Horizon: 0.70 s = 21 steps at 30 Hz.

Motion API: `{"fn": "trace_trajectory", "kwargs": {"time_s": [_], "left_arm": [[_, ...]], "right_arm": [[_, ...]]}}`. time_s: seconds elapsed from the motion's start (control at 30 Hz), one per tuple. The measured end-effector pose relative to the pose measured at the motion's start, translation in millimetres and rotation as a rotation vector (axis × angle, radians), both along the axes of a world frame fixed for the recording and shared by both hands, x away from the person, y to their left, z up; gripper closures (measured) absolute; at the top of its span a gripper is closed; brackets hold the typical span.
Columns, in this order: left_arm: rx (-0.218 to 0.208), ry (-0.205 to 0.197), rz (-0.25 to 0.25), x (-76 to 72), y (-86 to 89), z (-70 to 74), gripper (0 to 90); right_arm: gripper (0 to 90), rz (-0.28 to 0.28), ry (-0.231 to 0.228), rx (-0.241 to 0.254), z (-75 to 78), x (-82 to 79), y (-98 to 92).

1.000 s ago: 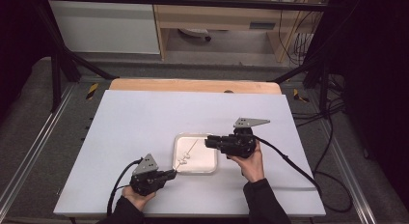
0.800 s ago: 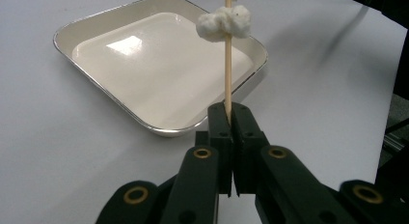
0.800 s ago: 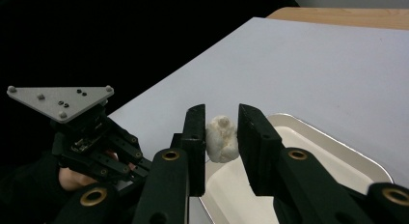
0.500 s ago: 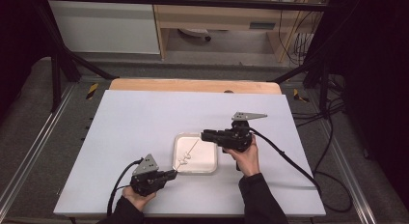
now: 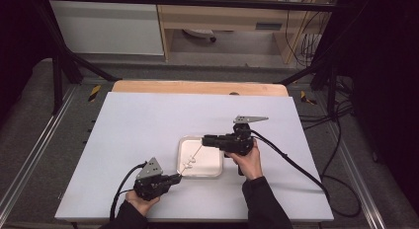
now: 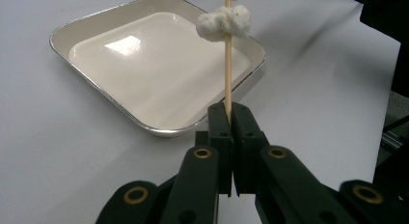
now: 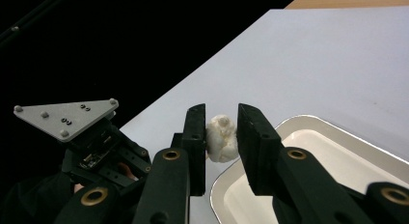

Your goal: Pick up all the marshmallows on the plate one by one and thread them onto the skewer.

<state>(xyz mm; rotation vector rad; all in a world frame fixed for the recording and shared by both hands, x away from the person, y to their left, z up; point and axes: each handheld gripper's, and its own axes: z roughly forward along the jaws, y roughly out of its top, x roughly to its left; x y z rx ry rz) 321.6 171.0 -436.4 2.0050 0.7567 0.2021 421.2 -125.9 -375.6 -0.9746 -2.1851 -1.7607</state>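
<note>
At the near left of the white table (image 5: 148,120), the left gripper (image 5: 179,177) lay low by the table's front edge, its jaws pressed together on the butt of a wooden skewer (image 5: 192,157). It had not shifted over the last second. In the left gripper view the same gripper (image 6: 230,113) pinched the skewer (image 6: 227,74) upright just short of the tray (image 6: 120,74), with one white spongy lump (image 6: 224,22) already threaded partway up.

At centre, the skewer slanted up and to the right over the shallow, metal-rimmed tray (image 5: 210,160), which held nothing else.

At the right, the right gripper (image 5: 203,139) had crept leftward from a second before, until its tips met the skewer's upper end. Its jaws were clamped on a second white lump (image 7: 221,137), seen from the right gripper view (image 7: 221,130).

Judged from this approach, the lump was being fed onto the point. Whether the point had yet entered the lump could not be told.

Room to move: the tray's raised rim lay directly under the skewer, so a drop of either hand risked a knock. Bare table stretched wide to the left and towards the wooden strip (image 5: 197,87) at the far edge. The right gripper's cable (image 5: 291,162) trailed off to the right.
</note>
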Motion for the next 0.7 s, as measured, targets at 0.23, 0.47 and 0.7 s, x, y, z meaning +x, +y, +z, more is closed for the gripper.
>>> {"fn": "trace_trajectory", "kwargs": {"time_s": [0.23, 0.47, 0.7], "left_arm": [[0.006, -0.001, -0.002, -0.3, -0.6, -0.6, 88.4], [0.018, -0.002, -0.009, -0.5, -1.6, -1.0, 88.4], [0.041, 0.003, -0.013, -0.9, -3.1, -1.7, 88.5]], "right_arm": [[75.2, 0.011, 0.019, -0.002, -4.2, -1.2, 3.3], [77.4, 0.027, 0.03, -0.007, -6.7, -3.1, 5.4], [78.4, 0.029, 0.02, -0.017, -11.7, -7.9, 9.6]]}}
